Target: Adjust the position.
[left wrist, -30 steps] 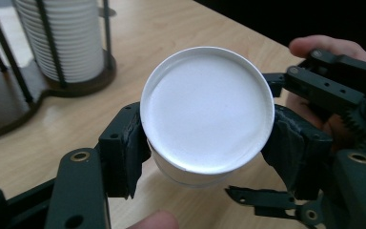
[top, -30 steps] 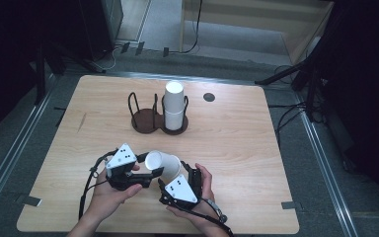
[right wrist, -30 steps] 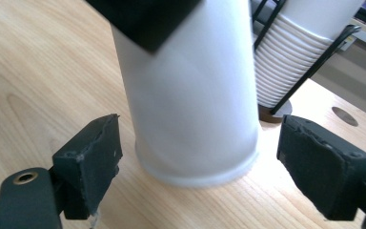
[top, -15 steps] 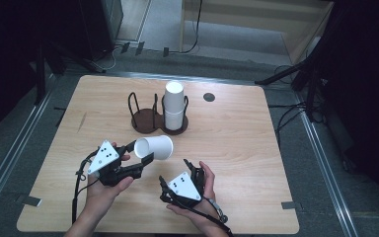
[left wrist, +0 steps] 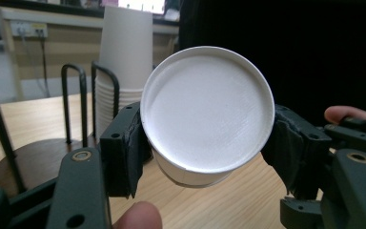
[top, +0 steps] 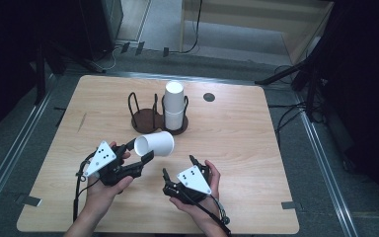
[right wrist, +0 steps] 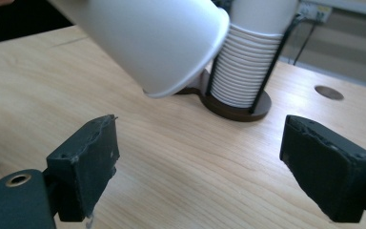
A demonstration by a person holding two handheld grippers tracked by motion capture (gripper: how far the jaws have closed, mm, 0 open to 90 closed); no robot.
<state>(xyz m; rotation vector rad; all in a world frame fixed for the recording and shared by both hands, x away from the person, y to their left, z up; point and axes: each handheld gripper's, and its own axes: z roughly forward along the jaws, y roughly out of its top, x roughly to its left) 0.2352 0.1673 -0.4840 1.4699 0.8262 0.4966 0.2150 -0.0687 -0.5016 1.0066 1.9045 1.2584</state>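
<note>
Cups come as one loose white paper cup [top: 155,144] plus one stack of cups [top: 174,104]; the number in the stack is too fine to count from the high view. Grippers number two. At the lower left of the high view, the left gripper [top: 137,154] is clamped on the single cup, which lies on its side above the worktop [top: 237,133], rim toward the left. In the left gripper view the same cup [left wrist: 207,112] sits between both pads, its round bottom facing the camera and hiding the rest of its wall. Just above centre stands one dark wooden holder [top: 150,117] with two round bases and black wire loops; its left bay holds nothing, its right bay carries the stack. One small dark round hole [top: 208,97] marks the worktop to the right of that. At lower centre the right gripper [top: 179,168] has its jaws apart with nothing between them, having just narrowed slightly; its view shows the cup [right wrist: 152,40] cut off at the top edge.
</note>
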